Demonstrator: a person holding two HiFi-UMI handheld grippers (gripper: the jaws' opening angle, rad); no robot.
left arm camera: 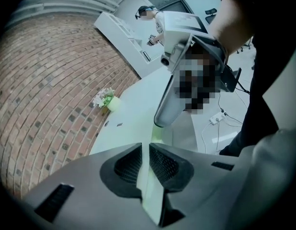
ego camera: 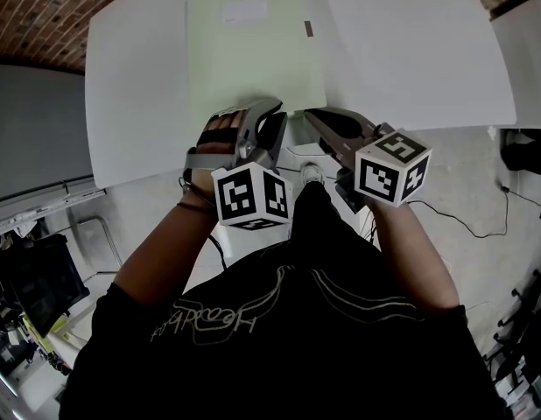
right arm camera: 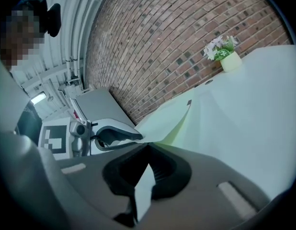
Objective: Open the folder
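The pale green folder [ego camera: 253,51] lay flat on the white table [ego camera: 139,103], its near edge right at the table's front, and both tools were on that edge! The left gripper [ego camera: 272,122] had its jaws squeezed narrow on a thin green sheet of the folder, the pads pressing it from both sides in the left gripper view. Just beside it, the right gripper [ego camera: 316,119] was pinched down too, a pale sheet caught between its pads. In the right gripper view that sheet rose off the table a little, with a sliver of brighter green showing under it. A white label [ego camera: 244,10] sat near the folder's far edge. The marker cubes [ego camera: 251,197] rode close together above the person's lap. Beyond the table stood a small pot of flowers [right arm camera: 229,59] against the brick wall [left arm camera: 52,95].
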